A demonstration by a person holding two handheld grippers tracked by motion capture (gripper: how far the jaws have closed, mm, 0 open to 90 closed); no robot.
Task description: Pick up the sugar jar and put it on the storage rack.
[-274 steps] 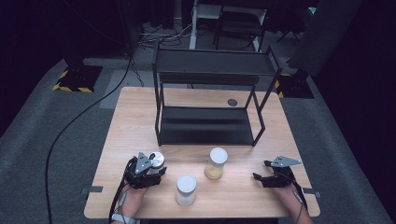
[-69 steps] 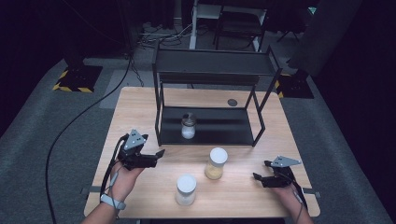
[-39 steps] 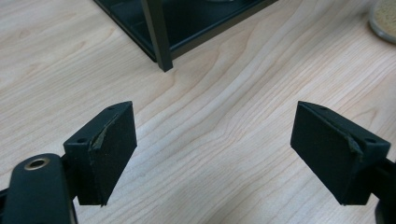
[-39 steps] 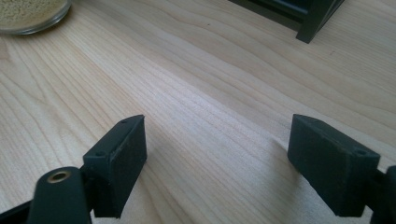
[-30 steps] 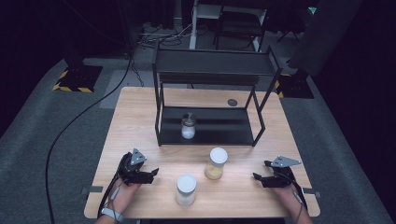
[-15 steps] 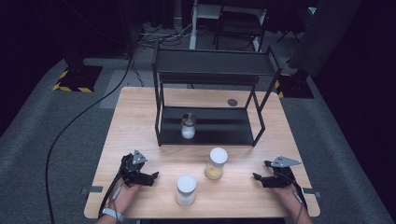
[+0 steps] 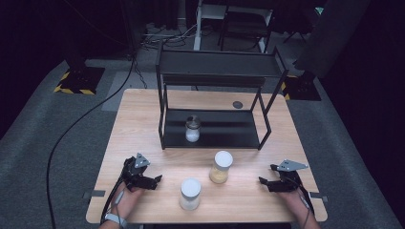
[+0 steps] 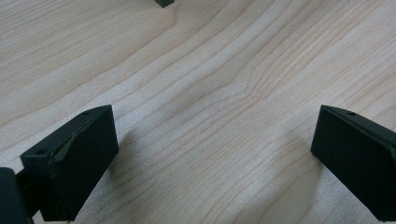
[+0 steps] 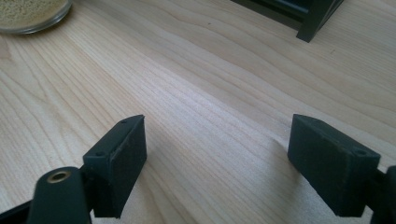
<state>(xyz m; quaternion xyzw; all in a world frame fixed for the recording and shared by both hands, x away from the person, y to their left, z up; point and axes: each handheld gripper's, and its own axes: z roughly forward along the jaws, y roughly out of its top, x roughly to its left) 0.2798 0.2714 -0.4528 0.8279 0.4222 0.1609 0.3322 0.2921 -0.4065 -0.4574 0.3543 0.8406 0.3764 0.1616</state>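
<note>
1. The table (image 7: 143, 119) is pale wood with a wavy brown grain (plainest in the two gripper views).
2. The shelf rack (image 7: 217, 71) is black all over.
3. The jar on the rack (image 7: 192, 129) is clear glass with white contents and a dark lid.
4. The near jar (image 7: 190, 194) holds white stuff under a white lid.
5. The other jar (image 7: 221, 167) holds tan grains under a white lid.
6. The left gripper (image 7: 152, 181) and right gripper (image 7: 265, 183) are black, each topped by a grey plate.
7. The floor (image 7: 57, 129) is grey carpet, with yellow-and-black striped markings (image 7: 76, 88).
</note>
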